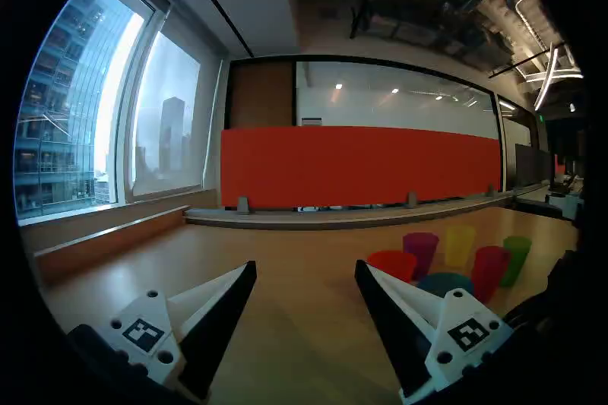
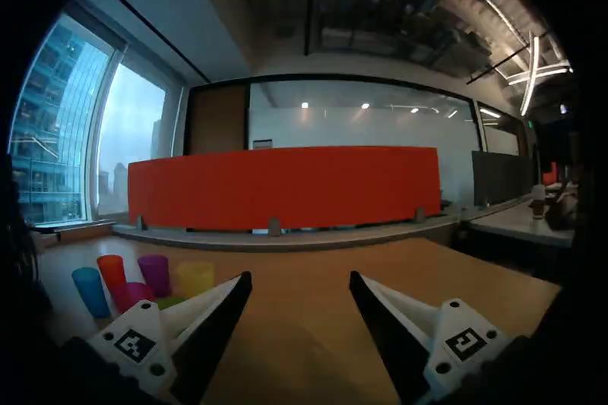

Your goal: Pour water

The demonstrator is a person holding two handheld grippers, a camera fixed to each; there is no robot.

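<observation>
Both tongs are released and empty: the left tongs [image 1: 305, 267] and right tongs [image 2: 300, 277] gape over the pale wooden worktop [image 1: 304, 344]. The cluster of coloured plastic cups [image 1: 459, 245] stands upright, long axes vertical. It is ahead and right of the left tongs and ahead and left of the right tongs, so between them. It looks slightly nearer the left. No writing is readable; the fingers carry only square black-and-white coded tags [image 1: 143, 333].

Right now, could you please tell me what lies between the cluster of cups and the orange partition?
Only bare wooden tabletop, as the left gripper view shows between the cups and the orange partition.
</observation>
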